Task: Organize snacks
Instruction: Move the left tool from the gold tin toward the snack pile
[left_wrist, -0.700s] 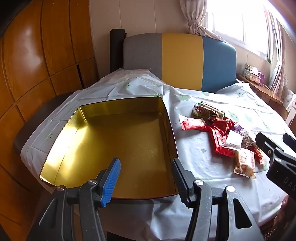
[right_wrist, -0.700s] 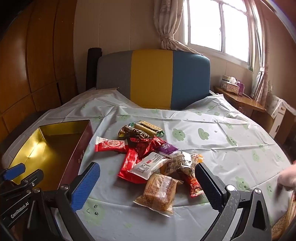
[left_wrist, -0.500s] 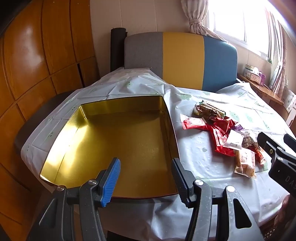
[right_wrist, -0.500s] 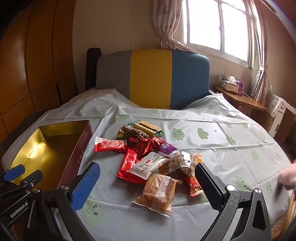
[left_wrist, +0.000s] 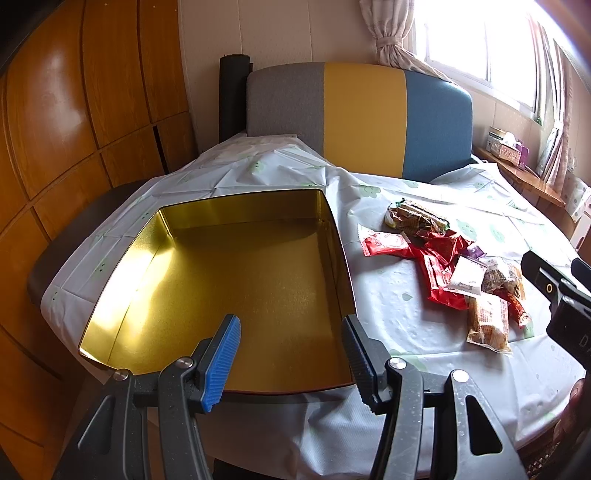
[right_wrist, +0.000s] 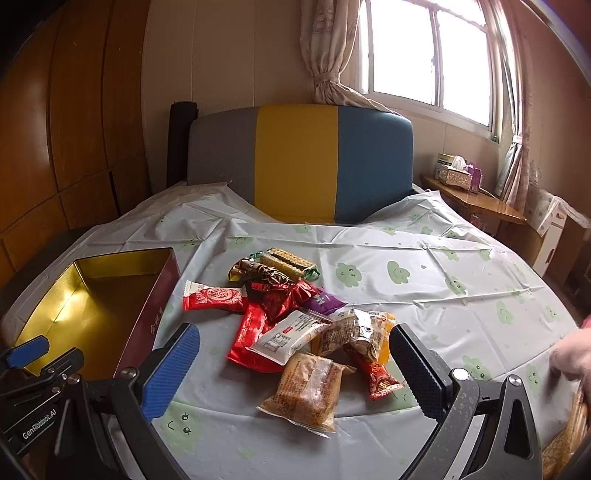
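A big table (right_wrist: 424, 295) fills most of both views. It has a pale cloth with little green cloud faces on it. Behind it stands a seat back (right_wrist: 299, 166) in grey, yellow and blue.

On the left part of the table sits a large gold tin box (left_wrist: 236, 284) with dark red outer walls. Nothing is inside it. You can see its shiny gold floor all the way across.

To the right of the box, near it but not touching, lies the pile of snacks (right_wrist: 295, 321). None of them is in the box, so the job looks like it is only at its start. Every snack is left to move.

In the pile, the closest one is a brown cake in a clear wrapper (right_wrist: 306, 391). Just behind it are a white packet (right_wrist: 291, 334) and long red packets (right_wrist: 251, 332). A small red packet (right_wrist: 214, 298) lies nearest the box. At the far end is a bar of wafers (right_wrist: 284, 260).

The right gripper (right_wrist: 295, 369) hangs low over the near side of the pile. Its jaws are spread as wide as they go, with the brown cake between them, but the pads do not touch it. It holds nothing.

The left gripper (left_wrist: 290, 354) hangs over the near edge of the gold box. Its jaws are partly apart and hold nothing.
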